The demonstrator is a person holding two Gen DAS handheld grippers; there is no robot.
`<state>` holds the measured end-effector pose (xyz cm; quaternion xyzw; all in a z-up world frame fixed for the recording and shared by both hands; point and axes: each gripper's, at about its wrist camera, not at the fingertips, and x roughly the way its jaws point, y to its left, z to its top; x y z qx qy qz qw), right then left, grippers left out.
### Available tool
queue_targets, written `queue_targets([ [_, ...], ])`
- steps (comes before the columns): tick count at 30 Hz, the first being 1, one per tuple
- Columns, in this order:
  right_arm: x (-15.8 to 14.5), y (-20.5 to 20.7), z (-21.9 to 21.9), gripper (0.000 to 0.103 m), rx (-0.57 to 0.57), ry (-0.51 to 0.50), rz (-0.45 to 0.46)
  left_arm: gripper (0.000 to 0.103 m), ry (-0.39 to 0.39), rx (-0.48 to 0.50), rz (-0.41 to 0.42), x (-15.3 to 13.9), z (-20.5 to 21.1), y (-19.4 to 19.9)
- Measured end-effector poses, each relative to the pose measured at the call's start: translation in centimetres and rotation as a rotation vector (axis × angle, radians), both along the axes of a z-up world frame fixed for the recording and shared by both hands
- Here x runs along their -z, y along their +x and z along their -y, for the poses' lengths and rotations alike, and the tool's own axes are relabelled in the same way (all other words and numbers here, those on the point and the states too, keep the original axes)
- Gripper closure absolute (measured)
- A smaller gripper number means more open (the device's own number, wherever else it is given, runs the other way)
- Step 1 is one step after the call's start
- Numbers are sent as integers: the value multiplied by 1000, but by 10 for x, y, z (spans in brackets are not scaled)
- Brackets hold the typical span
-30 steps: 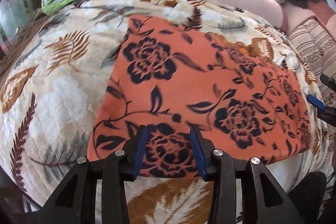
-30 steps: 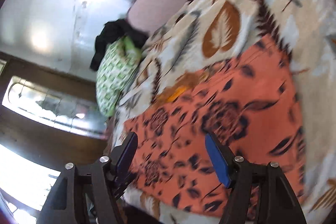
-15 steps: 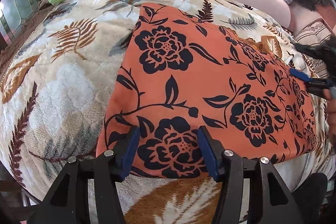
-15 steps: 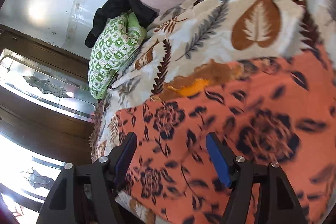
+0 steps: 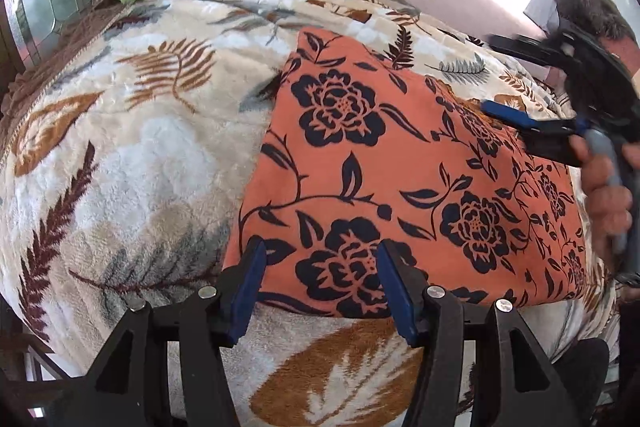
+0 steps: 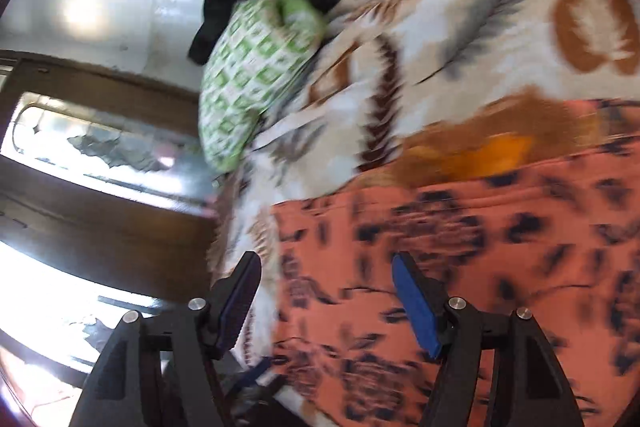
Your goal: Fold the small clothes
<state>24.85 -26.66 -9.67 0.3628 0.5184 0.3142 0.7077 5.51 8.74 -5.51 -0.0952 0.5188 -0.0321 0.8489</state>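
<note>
My left hand-held gripper (image 5: 320, 283) hangs spread over the near edge of the orange floral cloth (image 5: 400, 163) lying flat on the bed's leaf-print blanket (image 5: 132, 147), my right hand-held gripper (image 6: 326, 301) spread above its far-right side, whose blurred view alone shows the window (image 6: 100, 155).

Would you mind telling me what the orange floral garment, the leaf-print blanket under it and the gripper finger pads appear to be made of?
Orange floral garment: seemingly a thin woven or knit cloth, matte; it lies flat with shallow wrinkles. Leaf-print blanket: likely plush fleece; its surface looks fuzzy and quilted. Pads of the left gripper: blue, probably rubber or soft plastic, on black rigid plastic fingers; the exact material is uncertain.
</note>
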Motion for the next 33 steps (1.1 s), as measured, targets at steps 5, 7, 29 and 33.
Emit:
queue_targets([
  [5,62,31,-38,31,59,-23,-170,45,-31,23,50,-13,-9,-17],
  [7,48,27,-43,30,48,-31,-119,45,-43,16,69,-17,-16,-24],
  [29,-4,-102,38,29,120,59,-1,45,-63,25,130,-46,11,-20],
  [33,37,-158,104,29,256,85,-87,45,-24,75,155,-50,38,-16],
])
